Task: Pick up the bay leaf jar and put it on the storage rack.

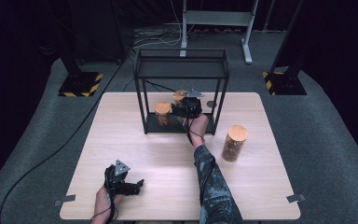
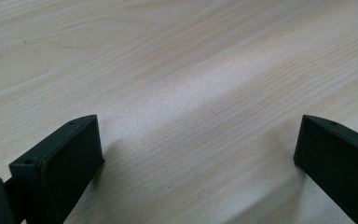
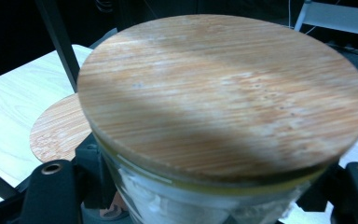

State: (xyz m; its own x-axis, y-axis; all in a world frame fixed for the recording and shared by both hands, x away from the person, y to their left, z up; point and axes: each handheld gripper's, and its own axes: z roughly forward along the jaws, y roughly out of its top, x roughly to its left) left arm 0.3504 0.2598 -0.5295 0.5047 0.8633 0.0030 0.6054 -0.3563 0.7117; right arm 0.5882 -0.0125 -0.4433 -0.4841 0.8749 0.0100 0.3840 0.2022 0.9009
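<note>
A black metal rack (image 1: 221, 100) stands at the back of the wooden table (image 1: 135, 144). On its bottom shelf are two glass jars with bamboo lids. My right gripper (image 1: 189, 109) reaches into the rack and is shut on the right jar (image 1: 181, 96). Its lid (image 3: 223, 88) looms close in the right gripper view, with the glass held between the jaws of my right gripper (image 3: 205, 198). The left jar (image 1: 163, 113) stands beside it, and its lid (image 3: 58, 128) shows low at the left. My left gripper (image 1: 131, 185) rests open near the front edge, with bare wood between the jaws of that gripper (image 2: 200, 135).
A third, taller jar (image 1: 234, 143) with a bamboo lid stands on the table right of the rack. The rack's upper shelf (image 1: 182, 70) is bare. Cables and stand bases (image 1: 80, 84) lie on the grey floor around the table.
</note>
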